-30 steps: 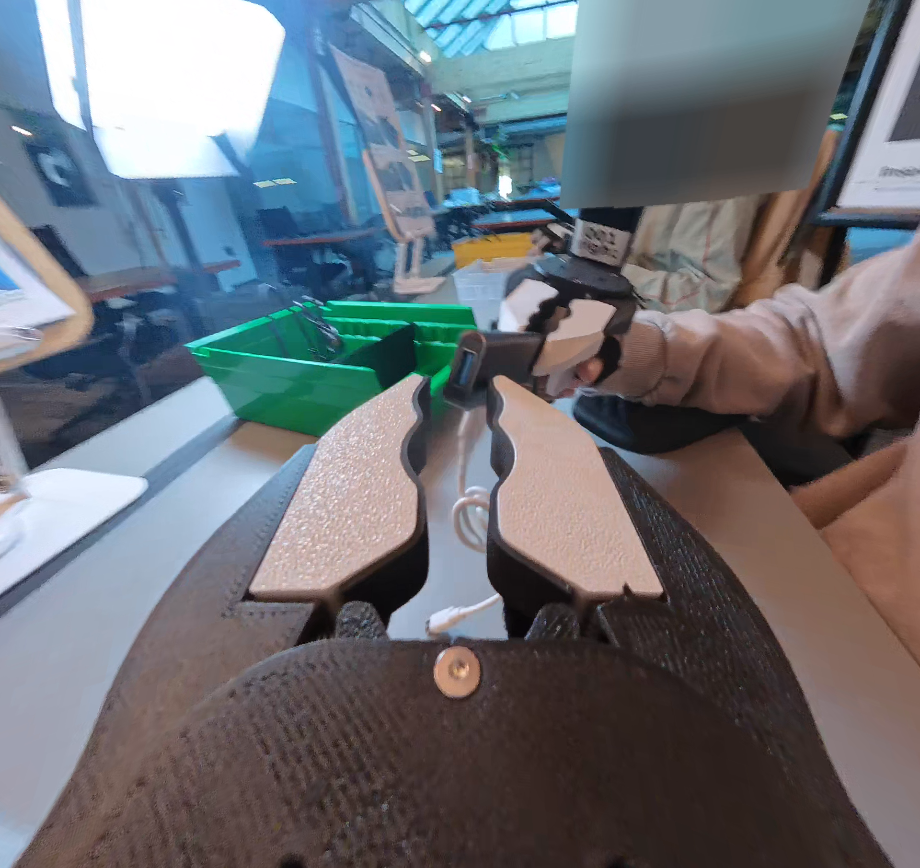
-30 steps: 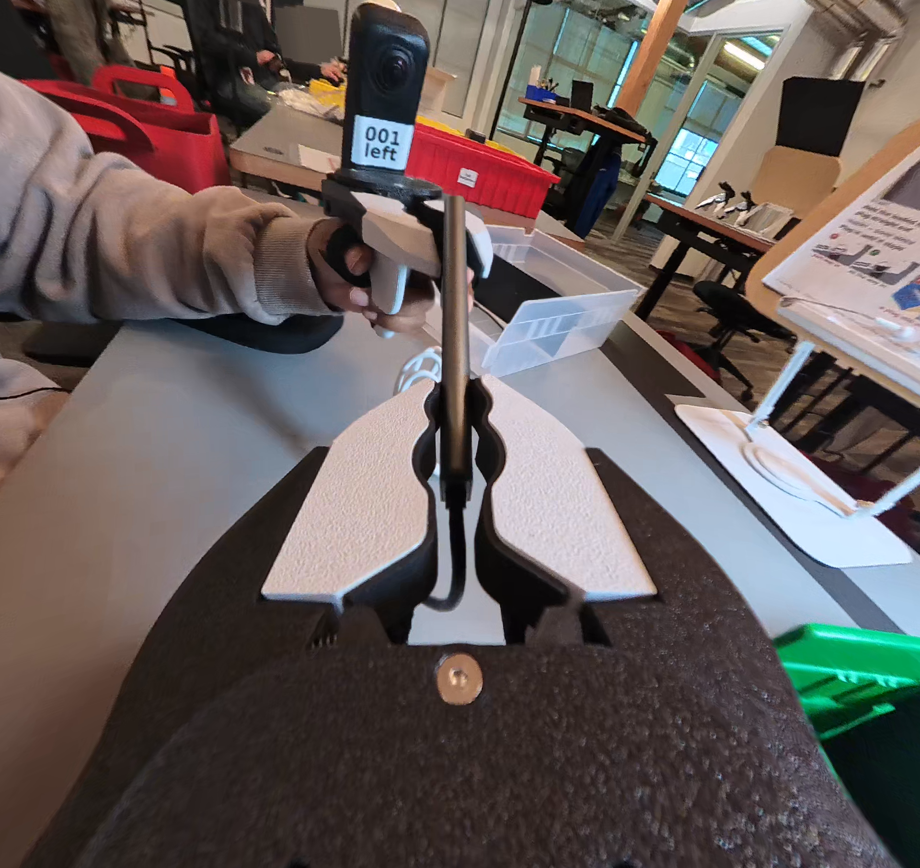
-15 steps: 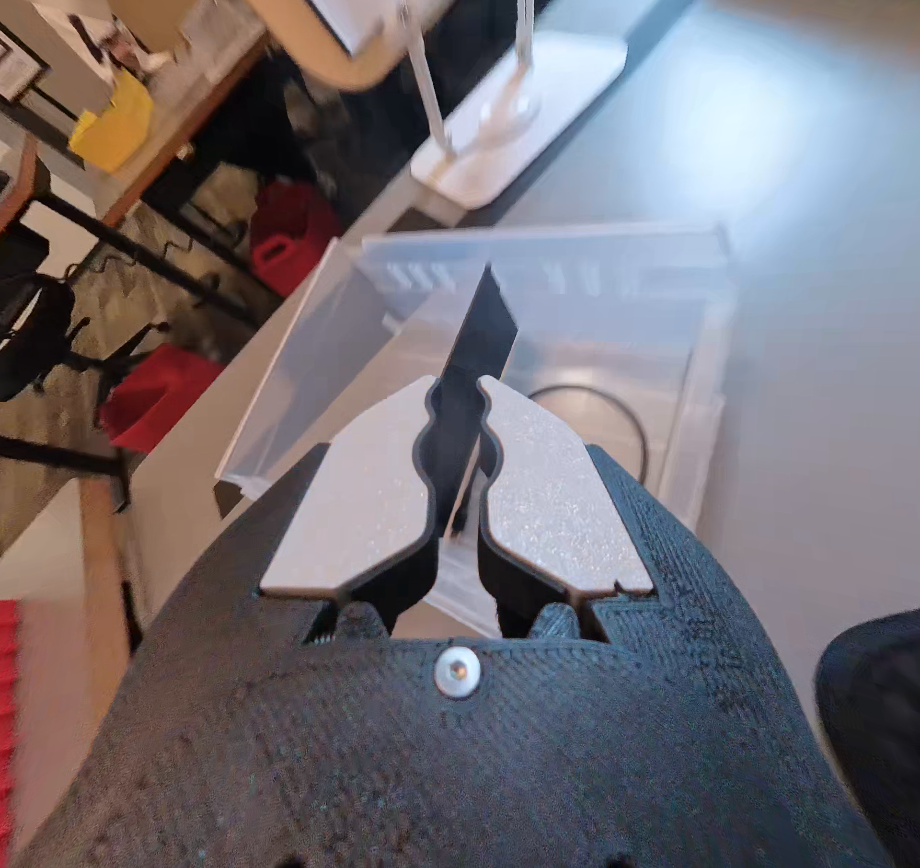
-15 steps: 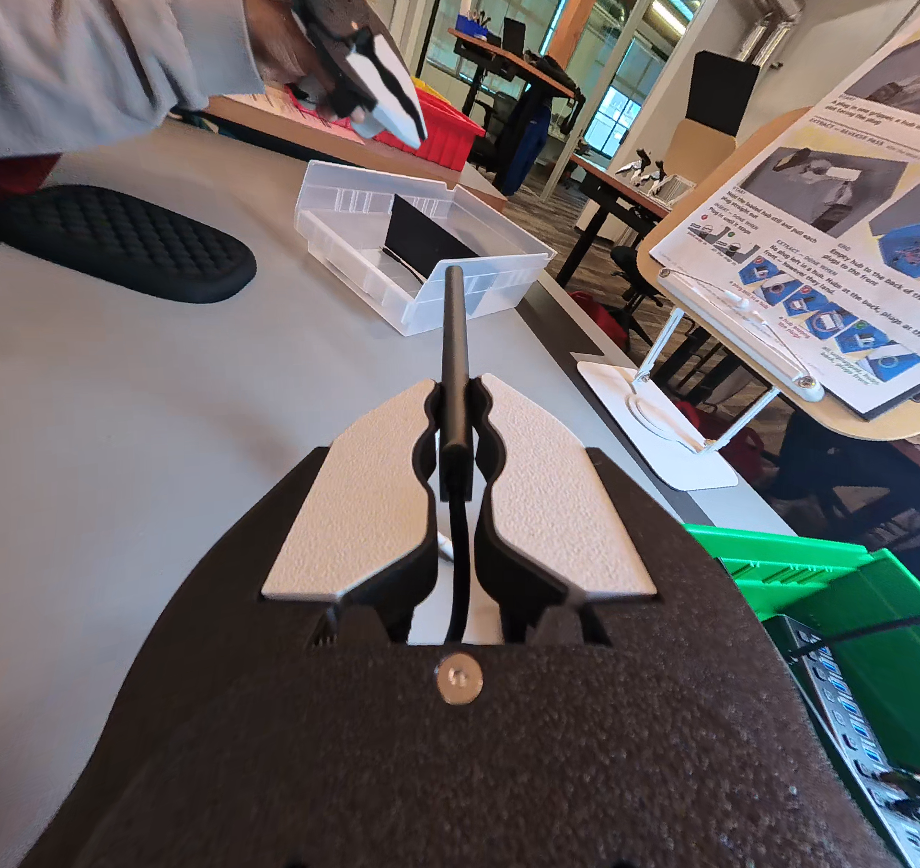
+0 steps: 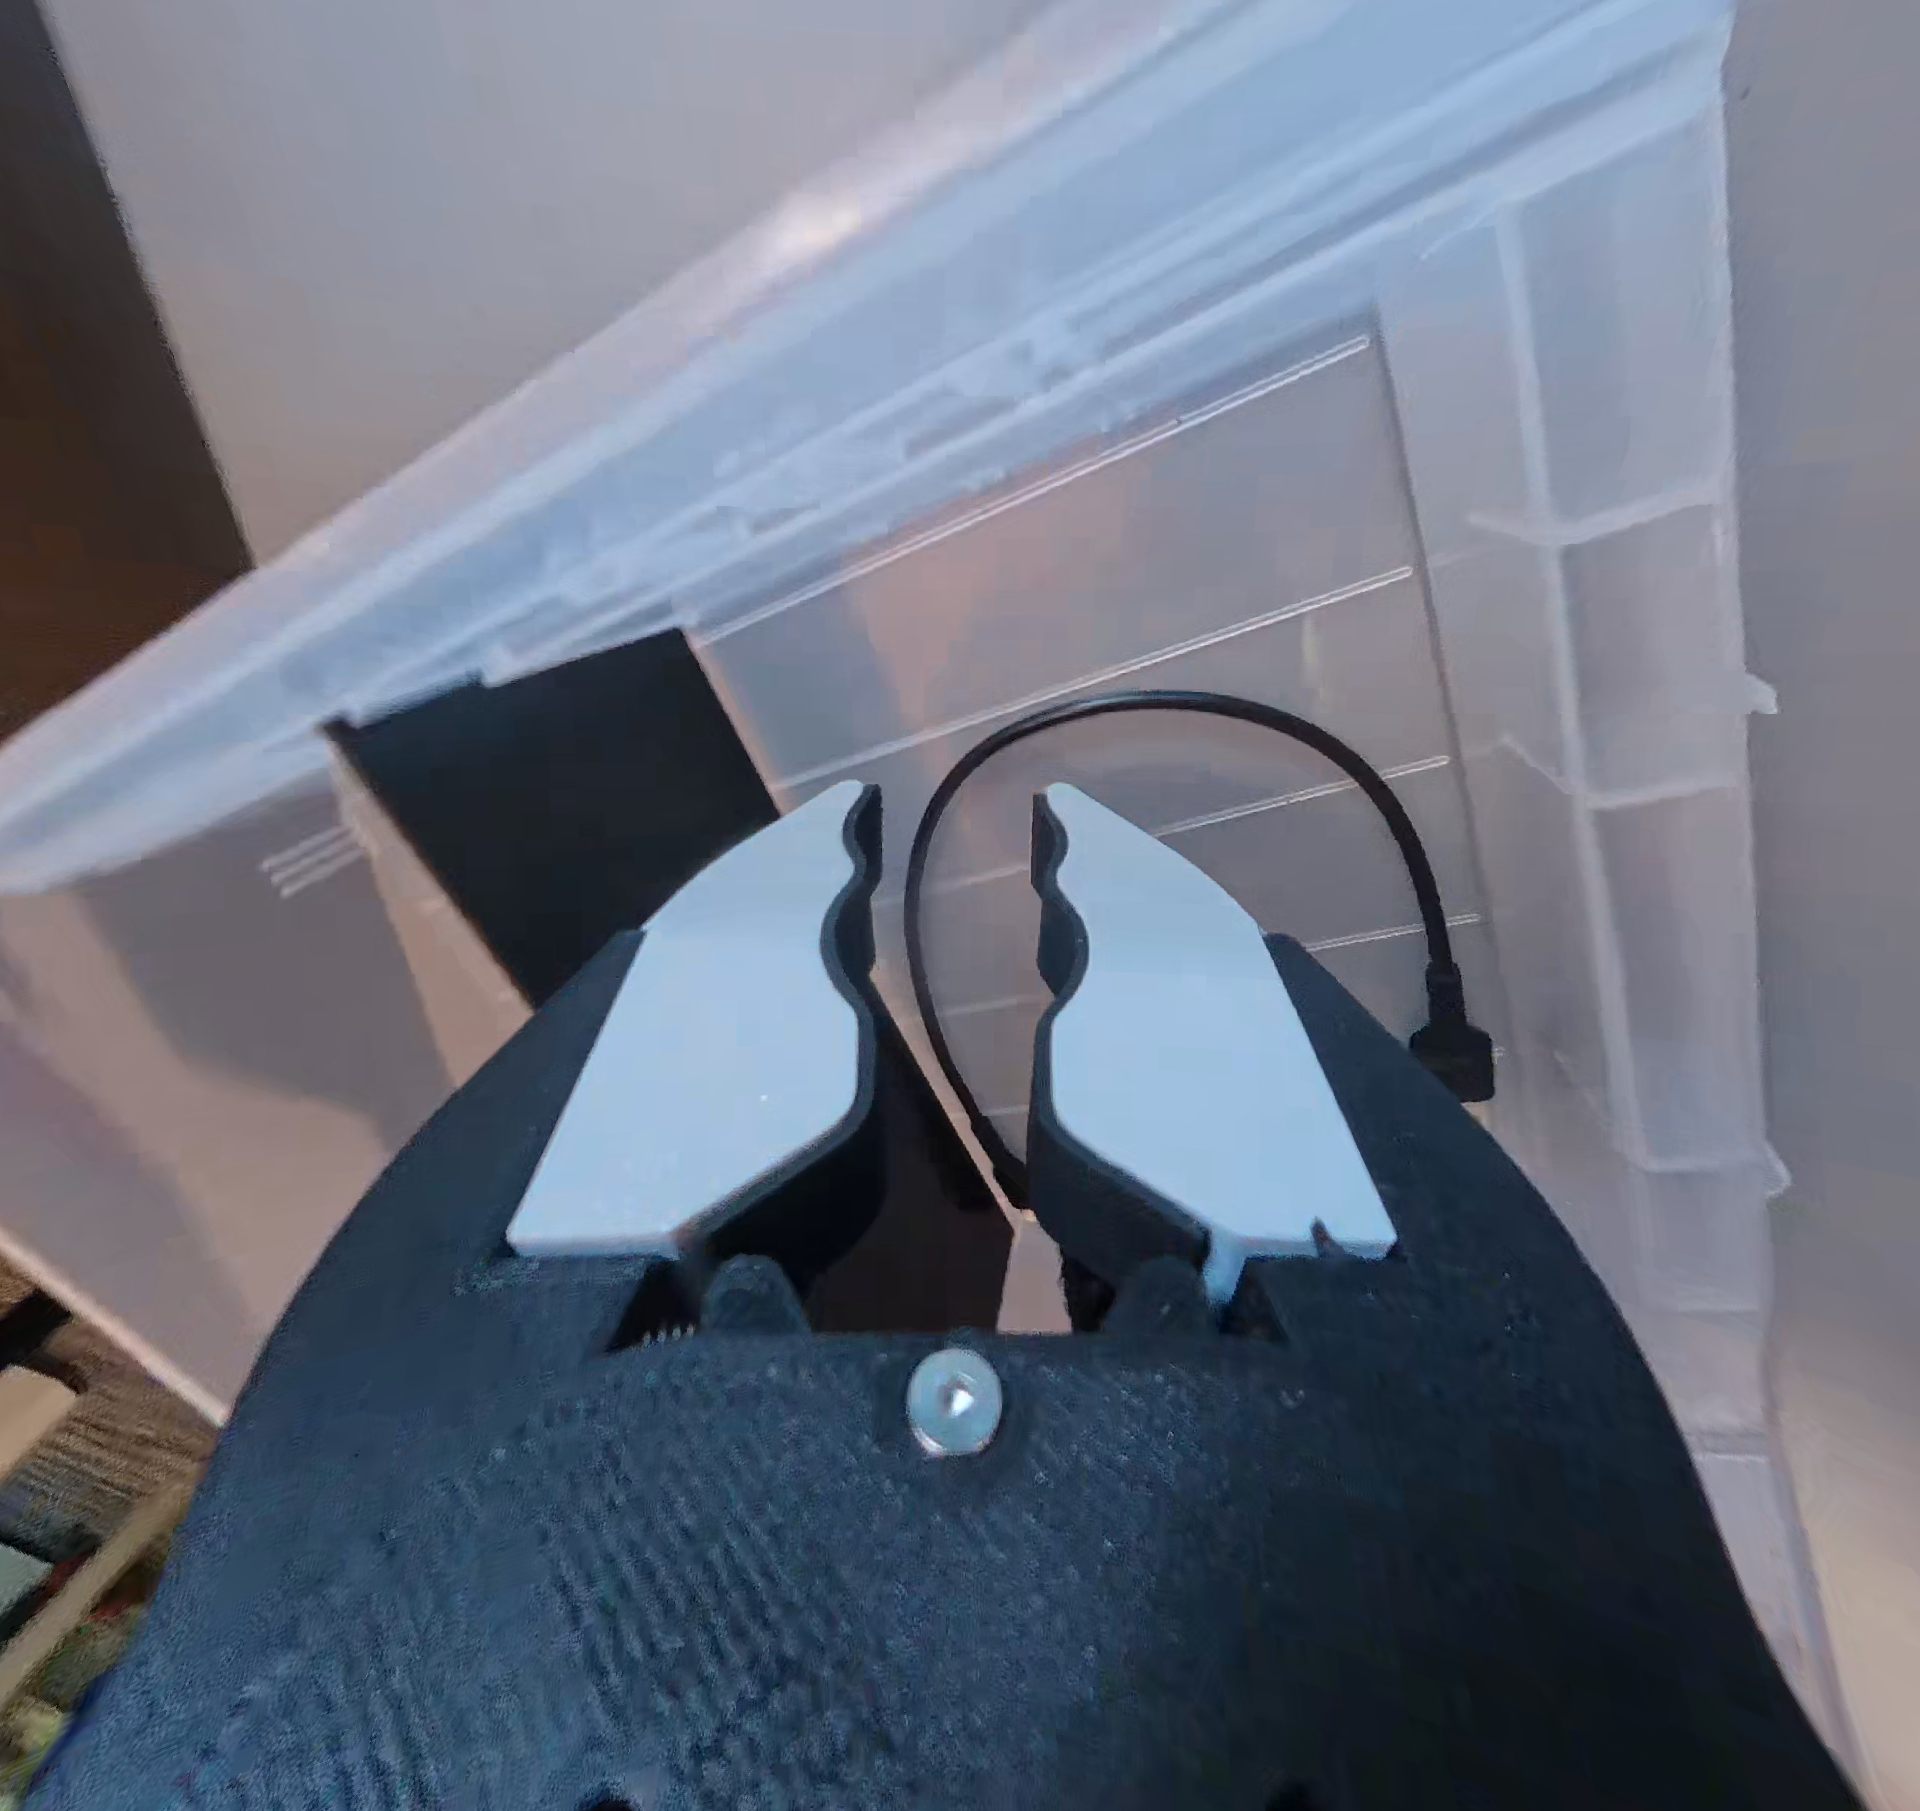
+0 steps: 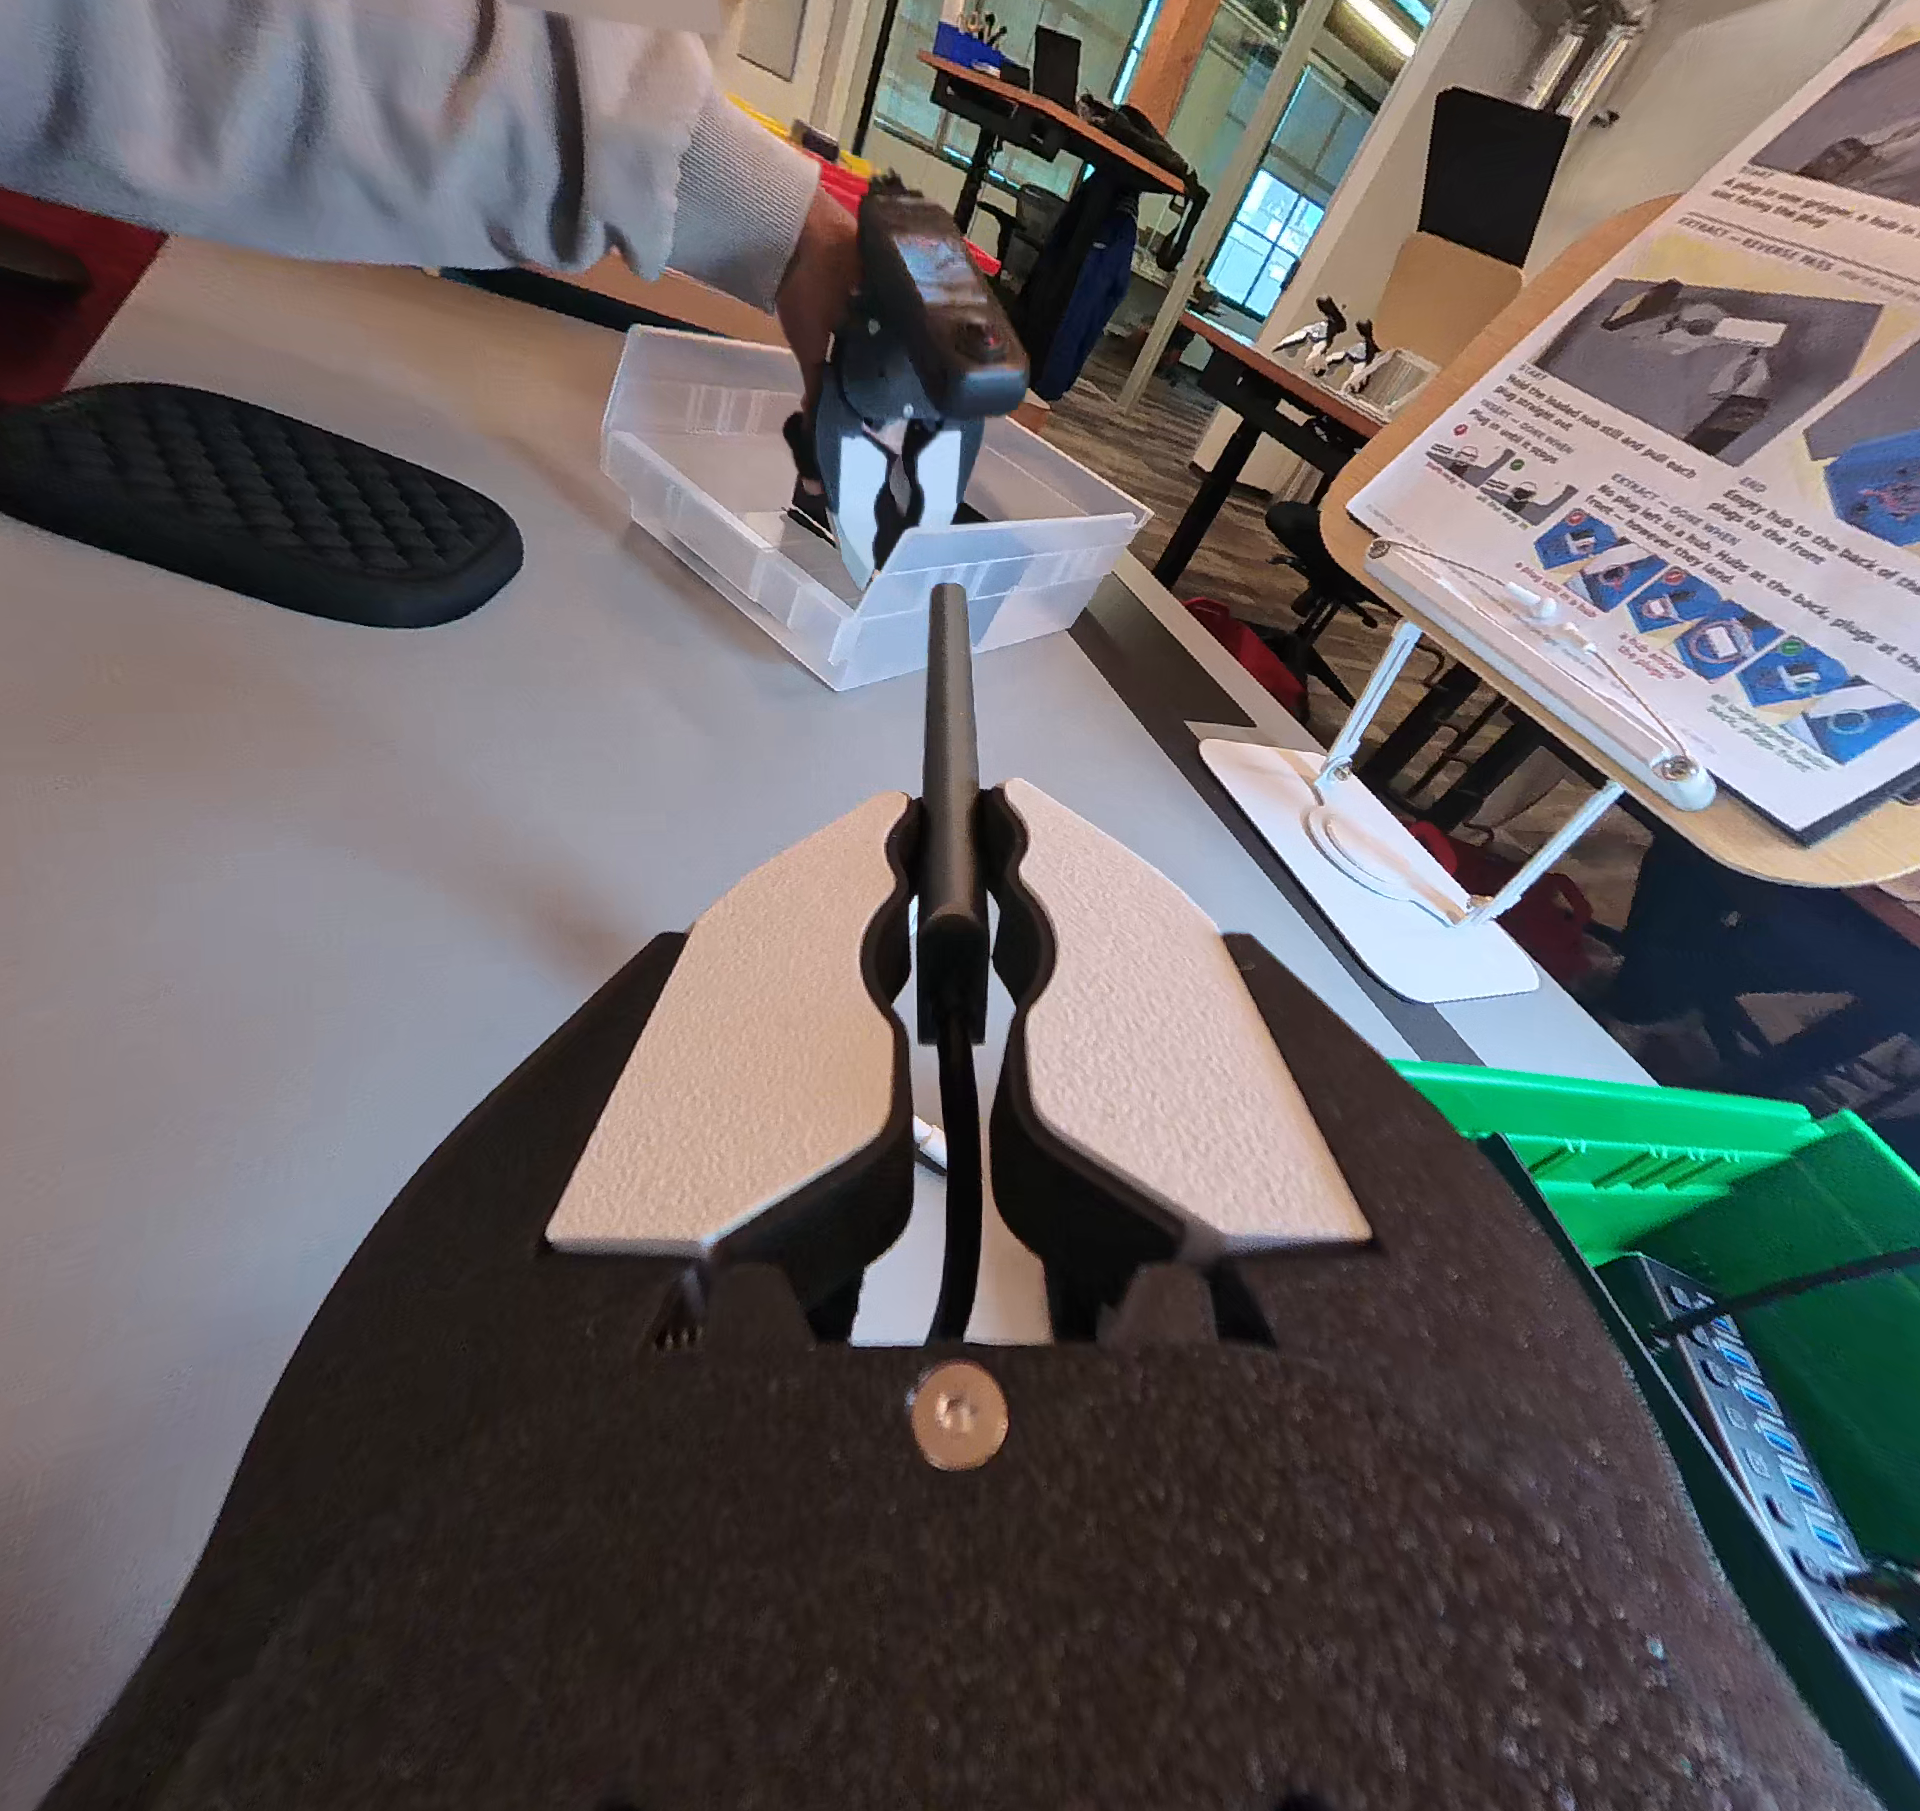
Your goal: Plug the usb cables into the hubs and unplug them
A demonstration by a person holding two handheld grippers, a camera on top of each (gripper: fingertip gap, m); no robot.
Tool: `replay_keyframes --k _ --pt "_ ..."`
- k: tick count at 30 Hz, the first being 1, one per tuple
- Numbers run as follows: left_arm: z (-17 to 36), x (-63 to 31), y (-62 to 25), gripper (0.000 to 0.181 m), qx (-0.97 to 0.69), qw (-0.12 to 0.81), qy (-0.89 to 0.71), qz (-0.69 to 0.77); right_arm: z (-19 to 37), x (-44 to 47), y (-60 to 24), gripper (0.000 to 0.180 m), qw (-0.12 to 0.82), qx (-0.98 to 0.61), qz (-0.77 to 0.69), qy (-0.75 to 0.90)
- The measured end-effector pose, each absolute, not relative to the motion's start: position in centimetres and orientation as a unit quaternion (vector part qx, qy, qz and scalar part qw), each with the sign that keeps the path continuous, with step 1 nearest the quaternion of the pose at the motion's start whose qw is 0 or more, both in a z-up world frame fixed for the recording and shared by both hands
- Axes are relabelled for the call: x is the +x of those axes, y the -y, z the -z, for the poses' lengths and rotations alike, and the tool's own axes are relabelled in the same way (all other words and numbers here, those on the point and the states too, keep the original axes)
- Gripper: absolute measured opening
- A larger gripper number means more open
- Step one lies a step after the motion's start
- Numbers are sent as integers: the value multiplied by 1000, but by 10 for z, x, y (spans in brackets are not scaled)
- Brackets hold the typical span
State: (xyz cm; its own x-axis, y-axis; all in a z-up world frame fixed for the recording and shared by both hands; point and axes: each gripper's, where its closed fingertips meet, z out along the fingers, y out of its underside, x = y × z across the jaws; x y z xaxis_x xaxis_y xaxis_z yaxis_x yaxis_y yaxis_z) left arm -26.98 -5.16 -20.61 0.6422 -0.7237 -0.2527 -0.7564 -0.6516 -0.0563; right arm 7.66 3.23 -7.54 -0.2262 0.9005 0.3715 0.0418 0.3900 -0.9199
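My left gripper point(image 5: 951, 811) is open and points down into a clear plastic bin point(image 5: 1621, 618). A black usb cable point(image 5: 1164, 699) lies looped on the bin floor; one side of the loop runs between my fingers, and its plug point(image 5: 1455, 1055) lies to the right. Nothing is gripped. My right gripper point(image 6: 954, 805) is shut on a slim black hub point(image 6: 951, 712) and holds it pointing forward above the table. The hub's black cord hangs down behind the jaws. The right wrist view shows the left gripper point(image 6: 883, 504) over the clear bin point(image 6: 987, 608).
A black divider point(image 5: 551, 805) stands in the clear bin. A green bin point(image 6: 1662, 1127) at right holds a silver hub point(image 6: 1756, 1429). An instruction board point(image 6: 1662, 473) on a white stand point(image 6: 1382, 888) is at right. A black pad point(image 6: 239, 504) lies left. A white plug point(image 6: 930, 1143) lies under my right gripper.
My left gripper swung away from the hub, dropped into the clear bin and opened over the black cable. My right gripper kept its hold on the hub and turned a little.
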Motion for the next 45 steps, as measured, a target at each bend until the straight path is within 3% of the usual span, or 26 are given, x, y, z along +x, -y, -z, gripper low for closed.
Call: replay_keyframes --k 4,7,13,16,20,23,27,30,36,38,41,45 --pt "225 -264 54 26 -871 10 -484 -81 77 80 -40 11 509 -364 -428 652" --pt "229 -260 59 8 -856 -22 -513 -58 78 81 -45 11 506 -368 -436 647" --pt "222 -257 64 5 -864 4 -498 -67 78 85 -52 10 511 -374 -434 641" --pt "173 -250 54 4 -880 95 -456 -88 77 86 -55 10 515 -377 -430 638" --pt "71 -224 42 3 -882 252 -383 -109 72 85 -53 10 519 -369 -435 637" --pt "26 -192 51 3 -892 288 -339 -85 66 86 -47 10 523 -359 -436 639" --pt "7 -126 64 3 -906 298 -300 24 50 92 -34 11 535 -341 -453 626" --pt "35 -92 75 3 -924 247 -278 86 35 100 -30 10 544 -333 -471 609" --pt "175 -78 82 3 -953 139 -216 160 39 102 -36 10 549 -339 -459 611" --pt "202 -84 79 13 -949 142 -249 136 44 102 -38 10 548 -340 -452 616" --pt "201 -85 67 18 -908 192 -368 60 49 102 -39 11 542 -338 -451 623" --pt "178 -37 59 19 -826 267 -492 63 57 97 -41 11 535 -340 -441 636"
